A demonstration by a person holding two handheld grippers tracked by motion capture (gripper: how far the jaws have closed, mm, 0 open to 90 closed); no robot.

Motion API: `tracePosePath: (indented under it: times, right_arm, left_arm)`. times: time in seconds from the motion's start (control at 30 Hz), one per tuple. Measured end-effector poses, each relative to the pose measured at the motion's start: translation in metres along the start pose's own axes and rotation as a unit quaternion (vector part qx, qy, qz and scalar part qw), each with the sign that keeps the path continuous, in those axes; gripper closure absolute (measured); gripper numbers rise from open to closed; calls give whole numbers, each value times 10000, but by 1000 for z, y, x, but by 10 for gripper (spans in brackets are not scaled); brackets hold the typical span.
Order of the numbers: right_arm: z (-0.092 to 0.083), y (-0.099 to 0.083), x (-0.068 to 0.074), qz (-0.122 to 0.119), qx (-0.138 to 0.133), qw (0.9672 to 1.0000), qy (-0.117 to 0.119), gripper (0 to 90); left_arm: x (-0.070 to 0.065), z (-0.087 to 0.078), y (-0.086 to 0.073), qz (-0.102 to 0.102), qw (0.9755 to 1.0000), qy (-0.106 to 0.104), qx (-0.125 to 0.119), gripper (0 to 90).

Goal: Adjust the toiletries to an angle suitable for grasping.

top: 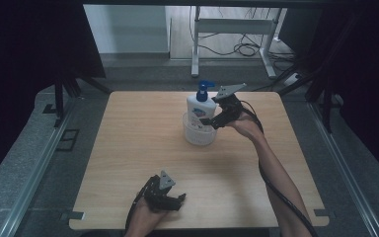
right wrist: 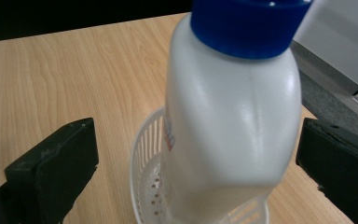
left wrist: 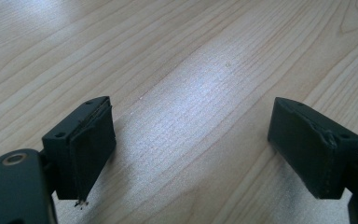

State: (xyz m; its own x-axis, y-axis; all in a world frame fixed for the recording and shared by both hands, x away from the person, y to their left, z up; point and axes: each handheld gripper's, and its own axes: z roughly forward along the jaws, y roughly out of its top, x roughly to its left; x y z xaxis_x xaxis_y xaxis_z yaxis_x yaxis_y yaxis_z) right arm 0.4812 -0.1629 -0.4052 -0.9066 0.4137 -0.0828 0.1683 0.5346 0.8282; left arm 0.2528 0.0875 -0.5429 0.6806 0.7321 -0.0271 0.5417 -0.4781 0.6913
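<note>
While bottle [right wrist: 233, 126] stands (upright), basket [right wrist: 142, 154] rims it.

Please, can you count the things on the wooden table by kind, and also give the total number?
Pump bottle, white with blue cap: 1
Basket, white, slotted, holding the bottle: 1
Hand-held tool, black: 2, the left tool and the right tool
Total: 4
</note>
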Motion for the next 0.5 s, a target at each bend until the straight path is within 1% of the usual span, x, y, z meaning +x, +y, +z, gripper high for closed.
tracePosePath:
  times: [0.13, 0.5]
  right_arm:
    - [-3, 0, 2, -41, 37, 10000, -26, 0]
    - [-11, -2, 6, 2, 79, 9999, -89, 0]
  left_arm:
    - [0, 0, 0, 1, 10000, 3, 7, 144]
    - [0, 0, 0, -6, 10000, 2, 7, 144]
